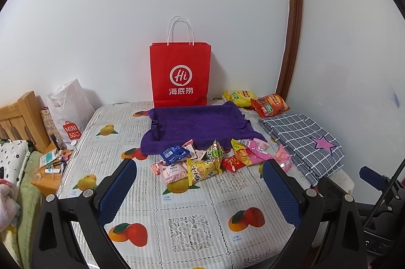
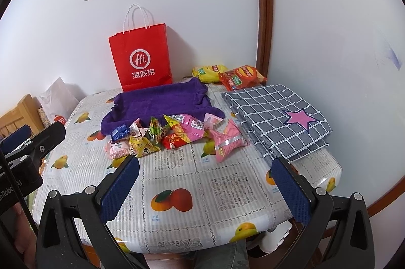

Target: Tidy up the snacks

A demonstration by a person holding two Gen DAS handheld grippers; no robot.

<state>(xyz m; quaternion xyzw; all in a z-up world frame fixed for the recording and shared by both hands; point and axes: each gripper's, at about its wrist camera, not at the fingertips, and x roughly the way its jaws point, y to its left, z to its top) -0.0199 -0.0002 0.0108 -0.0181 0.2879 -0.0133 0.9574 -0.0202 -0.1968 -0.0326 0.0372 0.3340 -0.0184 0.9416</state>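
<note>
Snack heap (image 1: 202,160): lies mid-table, at the near edge of the purple towel (image 1: 197,125), stretched left to right. Your left gripper (image 1: 200,183), jaws wide and empty, sits just short of it; right gripper (image 2: 205,185), likewise wide and empty, hangs farther back.

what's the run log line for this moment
left gripper: open, empty | right gripper: open, empty | snack pile: untouched on table
</note>
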